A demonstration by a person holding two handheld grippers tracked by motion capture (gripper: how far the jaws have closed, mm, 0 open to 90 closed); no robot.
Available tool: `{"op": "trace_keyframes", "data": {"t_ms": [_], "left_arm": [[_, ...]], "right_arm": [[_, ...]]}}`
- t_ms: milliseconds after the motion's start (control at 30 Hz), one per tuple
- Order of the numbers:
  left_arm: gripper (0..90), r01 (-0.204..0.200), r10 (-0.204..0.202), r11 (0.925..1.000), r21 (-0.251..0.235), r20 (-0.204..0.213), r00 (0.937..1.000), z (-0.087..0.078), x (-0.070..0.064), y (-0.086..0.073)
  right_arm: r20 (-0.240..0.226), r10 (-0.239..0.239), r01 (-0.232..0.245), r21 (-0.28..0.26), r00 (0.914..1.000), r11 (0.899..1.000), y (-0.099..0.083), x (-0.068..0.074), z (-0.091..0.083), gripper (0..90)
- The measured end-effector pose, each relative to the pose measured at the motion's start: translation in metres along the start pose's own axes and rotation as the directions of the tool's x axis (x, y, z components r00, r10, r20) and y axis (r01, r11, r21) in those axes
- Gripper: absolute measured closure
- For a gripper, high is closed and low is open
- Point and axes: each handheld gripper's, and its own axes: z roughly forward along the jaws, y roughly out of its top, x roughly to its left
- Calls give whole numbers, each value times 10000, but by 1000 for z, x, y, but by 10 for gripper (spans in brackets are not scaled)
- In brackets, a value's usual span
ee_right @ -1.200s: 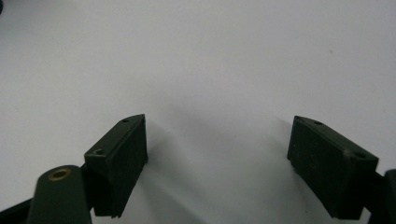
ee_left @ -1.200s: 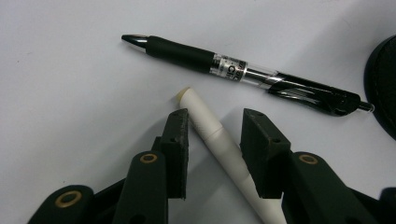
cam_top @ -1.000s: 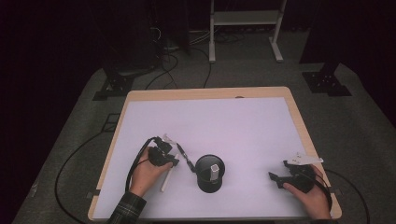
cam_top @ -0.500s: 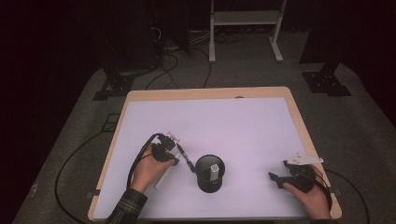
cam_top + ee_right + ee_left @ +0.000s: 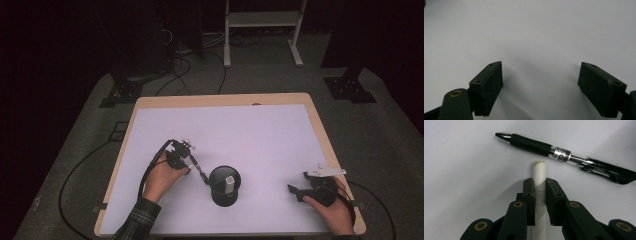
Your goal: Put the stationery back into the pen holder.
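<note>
Near the front edge of the white desk [image 5: 260,130] your two hands work, with lots of bare room behind them. Your left gripper [image 5: 539,187] has its fingers [image 5: 529,195] squeezed tight on a thin white plastic stick [image 5: 539,173], which pokes out past the tips. A black click pen [image 5: 564,157] lies just beyond it. A round black pot [image 5: 225,185] stands nearby. Your right gripper [image 5: 540,87] rests with its fingers wide apart, holding nothing.
</note>
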Motion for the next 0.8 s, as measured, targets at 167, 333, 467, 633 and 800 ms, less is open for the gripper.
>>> {"op": "trace_keyframes", "data": {"t_ms": [167, 333, 467, 633, 800], "left_arm": [[788, -39, 39, 10000, -56, -73, 10000, 0, -2, -1], [790, 136, -131, 9993, -356, 142, 9998, -1, 2, -5], [790, 175, -157, 9981, -585, 318, 9994, -1, 5, -7], [790, 228, -181, 9959, -881, 539, 9984, -4, 7, -9], [790, 120, -27, 9904, -1380, 674, 9977, -11, 8, -11]], "right_arm": [[-4, 5, -5, 3, 10000, 10000, 0, 0, 0, 189], [-7, 5, -5, 3, 10000, 10000, 0, 0, 0, 188], [-11, 8, -8, 4, 10000, 10000, 0, 0, 0, 188], [-9, 6, -6, 1, 10000, 10000, 0, 0, 0, 189], [-12, 7, -7, 4, 10000, 10000, 0, 0, 0, 188]]}}
